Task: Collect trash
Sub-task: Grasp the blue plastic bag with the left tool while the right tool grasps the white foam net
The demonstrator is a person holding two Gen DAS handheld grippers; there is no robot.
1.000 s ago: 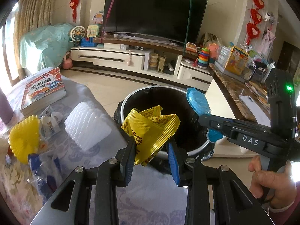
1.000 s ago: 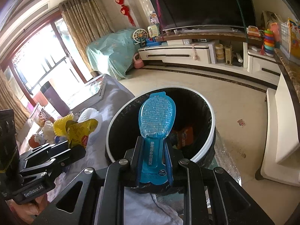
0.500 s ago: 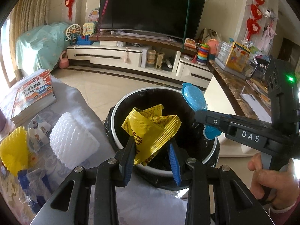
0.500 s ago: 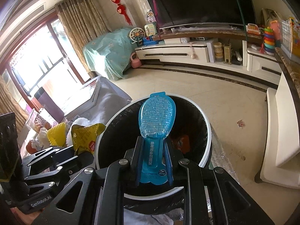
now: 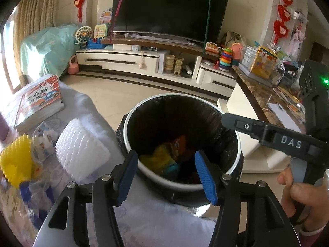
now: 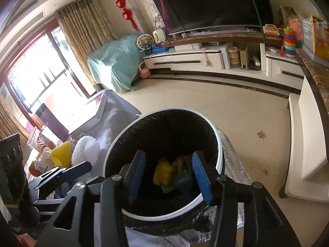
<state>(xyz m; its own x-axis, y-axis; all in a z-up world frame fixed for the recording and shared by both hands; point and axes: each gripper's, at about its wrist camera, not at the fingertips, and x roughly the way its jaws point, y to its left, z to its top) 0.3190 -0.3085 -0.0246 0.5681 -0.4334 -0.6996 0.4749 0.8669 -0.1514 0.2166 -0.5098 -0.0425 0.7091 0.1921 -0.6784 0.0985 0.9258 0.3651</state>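
i see my left gripper point(image 5: 166, 174) and right gripper point(image 6: 169, 176) both spread wide with nothing between the pads, poised over the trash bin point(image 5: 237, 144). the yellow wrapper point(image 6: 164, 171) and blue packet point(image 6: 184, 180) lie at the bin's bottom among other scraps.

One round black-lined trash bin with white rim point(image 5: 131, 121). Two black grippers with blue pads, left gripper point(image 5: 165, 174), right gripper point(image 6: 168, 177). One white foam fruit net point(image 5: 80, 146), one yellow foam fruit net point(image 5: 14, 162), one orange-covered book point(image 5: 39, 100) on table. One black television point(image 5: 170, 8).
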